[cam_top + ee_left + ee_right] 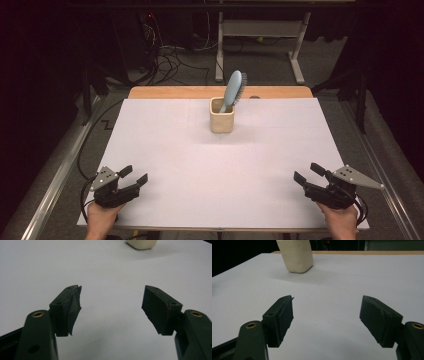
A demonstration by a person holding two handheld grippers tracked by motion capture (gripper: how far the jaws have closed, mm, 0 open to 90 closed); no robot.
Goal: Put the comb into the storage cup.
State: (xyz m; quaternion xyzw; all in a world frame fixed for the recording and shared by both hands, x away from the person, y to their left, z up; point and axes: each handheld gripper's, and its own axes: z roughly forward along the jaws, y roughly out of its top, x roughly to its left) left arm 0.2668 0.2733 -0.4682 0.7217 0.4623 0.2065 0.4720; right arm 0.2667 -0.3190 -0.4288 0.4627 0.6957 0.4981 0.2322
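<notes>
High view: both hands sit at the near edge of the white surface (165,150), left hand-held gripper (134,175) and right hand-held gripper (307,173) each gaping wide and empty, with cables on the dark floor beyond. Left gripper view: the cream cup (141,243) lies far ahead, well apart. Right gripper view: it stands ahead-left; the high view shows a blue brush (233,90) leaning inside.

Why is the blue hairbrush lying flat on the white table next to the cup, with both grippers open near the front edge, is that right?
Not quite. The blue hairbrush is not lying flat beside the cup; it stands in the cup, leaning to the right, as the high view shows. The rest holds: the left gripper and the right gripper are both open near the front edge of the white table.
</notes>
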